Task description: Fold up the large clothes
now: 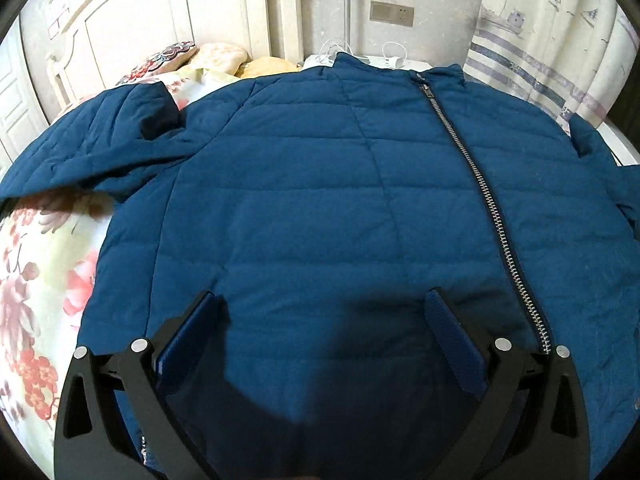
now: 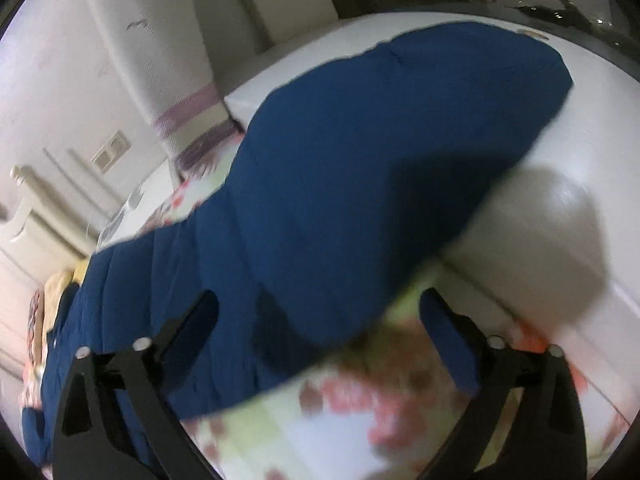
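A dark blue quilted jacket lies front-up and zipped on the flowered bedsheet, collar away from me. Its silver zipper runs down the right of centre. One sleeve spreads out to the left. My left gripper is open and empty, hovering over the jacket's lower front. In the blurred right wrist view the other sleeve stretches out over the bed's edge. My right gripper is open and empty, just above the sleeve's near part, over the bedsheet.
A white headboard and pillows are at the far left. A white bedside surface with cables sits behind the collar. A patterned curtain hangs at the right. A white ledge runs beside the bed.
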A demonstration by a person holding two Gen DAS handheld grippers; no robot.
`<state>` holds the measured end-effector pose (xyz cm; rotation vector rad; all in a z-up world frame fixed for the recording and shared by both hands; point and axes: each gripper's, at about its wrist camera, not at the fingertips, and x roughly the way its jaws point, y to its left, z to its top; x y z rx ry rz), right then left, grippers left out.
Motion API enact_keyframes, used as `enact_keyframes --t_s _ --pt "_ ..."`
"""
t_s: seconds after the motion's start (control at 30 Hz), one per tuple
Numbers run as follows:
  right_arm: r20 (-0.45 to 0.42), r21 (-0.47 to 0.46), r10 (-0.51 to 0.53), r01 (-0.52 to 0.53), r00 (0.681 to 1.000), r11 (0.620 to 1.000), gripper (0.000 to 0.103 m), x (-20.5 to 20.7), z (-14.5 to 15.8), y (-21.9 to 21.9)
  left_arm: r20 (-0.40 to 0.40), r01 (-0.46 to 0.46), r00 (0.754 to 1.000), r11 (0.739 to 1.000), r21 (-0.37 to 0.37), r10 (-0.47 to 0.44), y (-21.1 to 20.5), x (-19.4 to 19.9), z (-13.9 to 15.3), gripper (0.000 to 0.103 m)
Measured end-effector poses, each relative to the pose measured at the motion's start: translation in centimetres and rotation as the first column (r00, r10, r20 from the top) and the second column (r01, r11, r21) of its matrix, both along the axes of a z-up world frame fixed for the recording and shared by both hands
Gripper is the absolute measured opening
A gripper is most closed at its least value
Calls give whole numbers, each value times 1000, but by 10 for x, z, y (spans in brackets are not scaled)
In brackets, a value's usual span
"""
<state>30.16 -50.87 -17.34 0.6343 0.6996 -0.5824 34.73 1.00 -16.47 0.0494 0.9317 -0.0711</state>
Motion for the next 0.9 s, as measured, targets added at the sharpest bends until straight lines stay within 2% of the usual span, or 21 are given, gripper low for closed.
enact_keyframes --t_s 0.03,0.07,0.1,0.13,0.17,0.27,0.33,0.37,0.4,0.43,0.47,0.5,0.53,0.57,0.6,0.63,0.67,0.7,0.77,0.83,0.9 --pt "19 -19 -2 2 1000 1000 76 5 3 0 0 0 1000 1000 -5 0 1 -1 0 99" --pt "27 -44 -2 4 1000 999 51 9 6 -3 -1 0 1000 1000 -4 0 0 0 0 99" --pt "26 -98 -17 19 1000 995 39 14 15 0 -1 0 1000 1000 -1 0 0 1 0 99" --pt "47 -173 -30 38 998 984 18 16 27 9 -1 0 1000 1000 0 0 0 1 0 99" --pt "72 -219 -20 36 997 975 13 18 37 18 -1 0 1000 1000 0 0 -1 3 -1 99" --pt "94 -427 112 -61 989 902 10 38 79 79 -2 1 1000 1000 -2 -1 -3 7 0 99" --pt "70 -544 254 -176 965 821 10 53 99 134 -2 1 1000 1000 -3 -1 -3 7 0 99" --pt "34 -609 339 -250 940 753 10 60 104 172 -2 1 1000 1000 -6 -1 -2 8 0 99" --pt "-12 -654 417 -323 909 684 10 67 104 208 -2 1 1000 1000 -9 -1 -1 7 0 99" --pt "-91 -696 501 -415 861 586 10 75 98 251 -1 2 1000 1000 -10 -2 -1 7 0 99" --pt "-162 -708 551 -485 819 513 11 81 87 283 -1 2 1000 1000 -12 -2 -1 7 0 99" --pt "-218 -698 585 -544 781 466 11 84 76 305 0 2 1000 1000 -14 -2 -1 7 1 99" --pt "-290 -666 619 -618 730 417 19 86 59 327 0 2 1000 1000 -20 -2 0 7 1 99" --pt "-389 -601 645 -712 658 364 39 96 33 348 2 3 1000 1000 -26 -3 1 6 1 99" --pt "-467 -528 655 -782 593 332 53 105 7 362 3 4 1000 1000 -31 -4 2 6 1 99" --pt "-521 -454 664 -833 537 317 67 110 -17 368 4 5 1000 999 -36 -5 2 6 1 99" --pt "-498 -476 663 -815 559 330 70 106 -21 369 4 5 1000 999 -42 -5 3 6 1 99" --pt "-466 -465 674 -807 573 365 74 102 -18 361 6 5 1000 999 -45 -5 3 6 1 99" --pt "-413 -349 718 -825 560 444 83 93 -7 341 10 6 1000 998 -60 -5 5 6 2 99" --pt "-333 -258 749 -819 573 513 84 73 12 312 12 6 1000 997 -72 -6 7 6 2 99" --pt "-222 -214 793 -821 568 529 84 32 34 291 21 9 1000 997 -77 -8 8 5 4 99"
